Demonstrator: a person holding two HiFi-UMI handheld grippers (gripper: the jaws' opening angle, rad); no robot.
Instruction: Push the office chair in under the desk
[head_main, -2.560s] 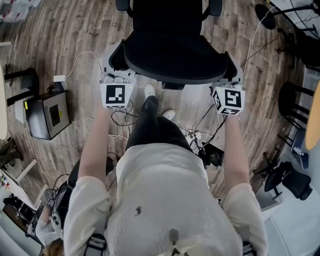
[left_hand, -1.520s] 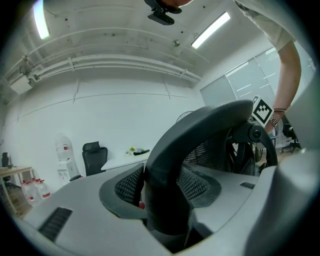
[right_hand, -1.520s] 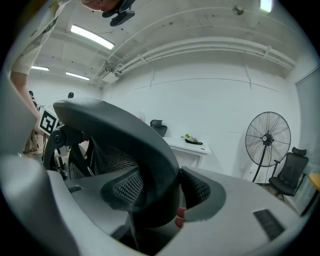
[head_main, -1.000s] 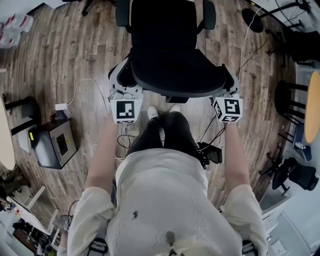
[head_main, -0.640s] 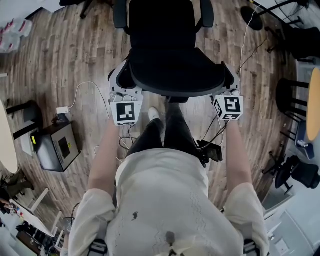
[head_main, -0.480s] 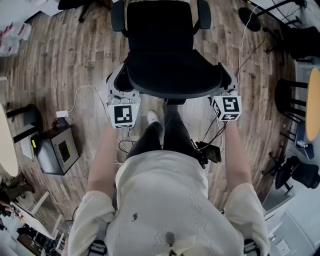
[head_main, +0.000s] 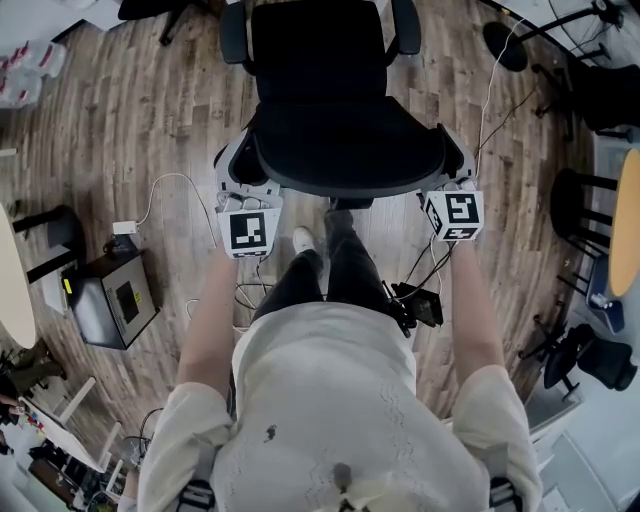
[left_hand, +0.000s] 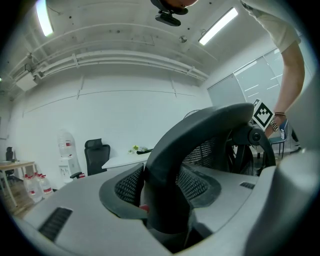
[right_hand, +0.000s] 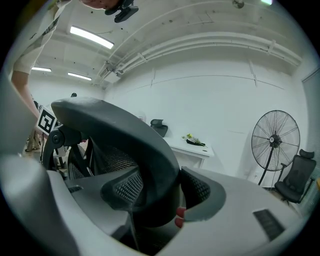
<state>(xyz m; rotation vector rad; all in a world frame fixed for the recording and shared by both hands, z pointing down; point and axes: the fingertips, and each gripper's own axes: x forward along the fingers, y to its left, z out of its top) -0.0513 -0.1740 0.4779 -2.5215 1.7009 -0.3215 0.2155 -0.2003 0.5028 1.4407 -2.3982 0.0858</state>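
- Since 2.6 s ago the office chair has rolled ahead of us: then only its backrest and the rear of the seat showed in the head view, and now the whole seat and both armrests show.
- The grey box on the wooden floor sits lower and further from the left gripper in the head view than it did then.
- Over the last half second almost nothing has shifted; our grip and the chair's place in the head view are the same.
- The left gripper's fingers are clamped on the left end of the backrest's curved rim, and the dark frame fills the gap between the pads.
- The right gripper has its fingers clamped the same way on the right end of that rim.
- The chair is black, with a mesh back inside a smooth dark frame. It stands upright on the floor straight in front of us, its backrest toward us.
- In both gripper views a white desk shows beyond the backrest, apart from the chair.
- A standing fan is right of that desk.
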